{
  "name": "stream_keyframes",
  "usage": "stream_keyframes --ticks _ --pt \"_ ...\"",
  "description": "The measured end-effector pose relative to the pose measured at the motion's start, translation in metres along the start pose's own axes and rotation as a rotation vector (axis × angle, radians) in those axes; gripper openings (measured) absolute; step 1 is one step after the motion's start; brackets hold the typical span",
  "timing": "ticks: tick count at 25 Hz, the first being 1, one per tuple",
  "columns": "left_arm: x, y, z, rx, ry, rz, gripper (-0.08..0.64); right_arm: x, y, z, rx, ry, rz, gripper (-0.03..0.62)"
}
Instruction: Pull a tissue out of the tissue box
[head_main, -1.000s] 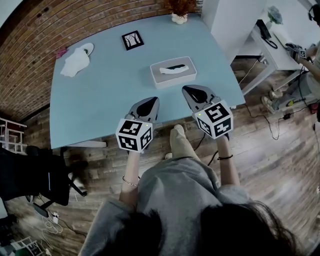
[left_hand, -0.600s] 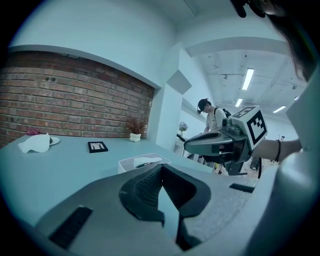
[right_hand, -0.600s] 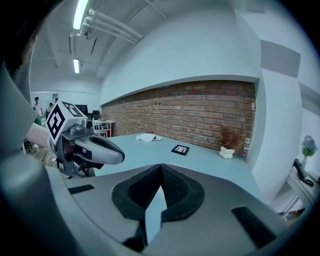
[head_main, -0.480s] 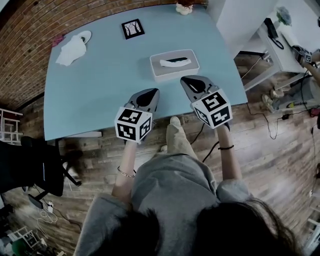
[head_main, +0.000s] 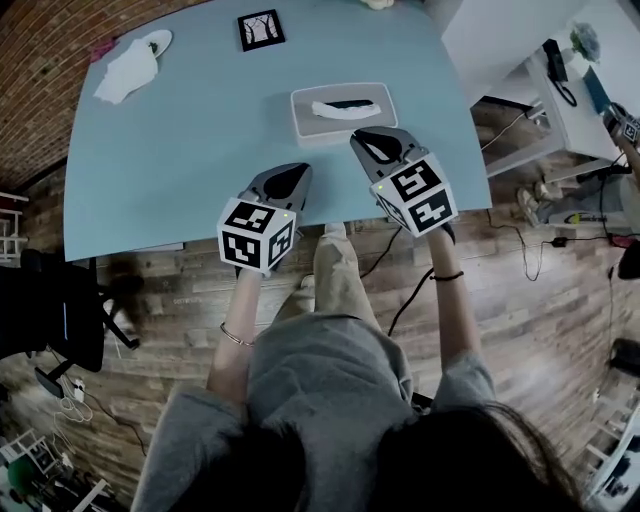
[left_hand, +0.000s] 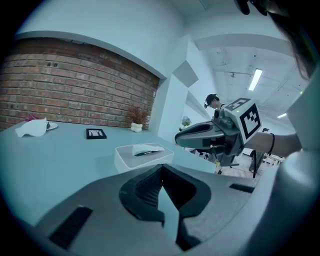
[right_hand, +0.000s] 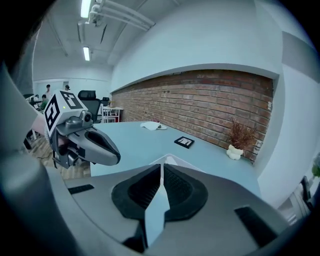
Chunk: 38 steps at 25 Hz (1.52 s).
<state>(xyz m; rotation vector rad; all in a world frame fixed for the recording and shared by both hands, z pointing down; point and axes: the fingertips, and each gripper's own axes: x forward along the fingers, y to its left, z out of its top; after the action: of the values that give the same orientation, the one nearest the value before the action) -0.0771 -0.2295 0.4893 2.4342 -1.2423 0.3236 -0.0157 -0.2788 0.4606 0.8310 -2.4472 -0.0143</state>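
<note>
A white tissue box (head_main: 343, 110) lies on the light blue table (head_main: 170, 160), with a tissue (head_main: 333, 108) poking from its top slot. The box also shows in the left gripper view (left_hand: 143, 156); in the right gripper view only a corner of it (right_hand: 171, 161) peeks over the jaws. My right gripper (head_main: 366, 138) is shut and empty, its tip just short of the box's near right corner. My left gripper (head_main: 293, 172) is shut and empty too, nearer the table's front edge and to the left of the box. The jaws meet in both gripper views (left_hand: 161, 170) (right_hand: 161, 167).
A crumpled tissue on a white plate (head_main: 128, 68) lies at the far left. A black framed picture (head_main: 260, 28) sits behind the box, a small plant pot (right_hand: 233, 151) at the back edge. A white desk (head_main: 540, 80) stands to the right, a black chair (head_main: 55, 320) to the left.
Both grippers have moved forward over the table's front edge and lower. The right one has come close to the box. Both have stayed shut.
</note>
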Motion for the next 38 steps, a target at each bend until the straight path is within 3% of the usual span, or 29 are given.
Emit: stream_keyframes --ticks 3,5,7,20,28,33,38 --pt "0.006 0.006 -0.005 -0.014 0.007 0.010 0.003 0.013 -0.005 -0.007 -0.039 0.037 0.031 0.003" --pt "0.009 0.008 -0.008 -0.026 0.011 0.018 0.003 0.023 -0.009 -0.014 -0.073 0.078 0.049 0.055" --pt "0.012 0.012 -0.010 -0.039 0.014 0.024 0.003 0.032 -0.012 -0.018 -0.107 0.113 0.061 0.063" --pt "0.021 0.028 -0.025 -0.098 0.038 0.055 0.003 0.085 -0.026 -0.030 -0.301 0.232 0.072 0.163" --pt "0.023 0.038 -0.031 -0.131 0.040 0.073 0.003 0.100 -0.034 -0.043 -0.296 0.265 0.071 0.149" --pt "0.025 0.040 -0.034 -0.136 0.044 0.076 0.003 0.102 -0.038 -0.041 -0.322 0.263 0.051 0.037" --pt "0.026 0.041 -0.032 -0.136 0.042 0.078 0.003 0.100 -0.044 -0.038 -0.307 0.249 0.043 0.005"
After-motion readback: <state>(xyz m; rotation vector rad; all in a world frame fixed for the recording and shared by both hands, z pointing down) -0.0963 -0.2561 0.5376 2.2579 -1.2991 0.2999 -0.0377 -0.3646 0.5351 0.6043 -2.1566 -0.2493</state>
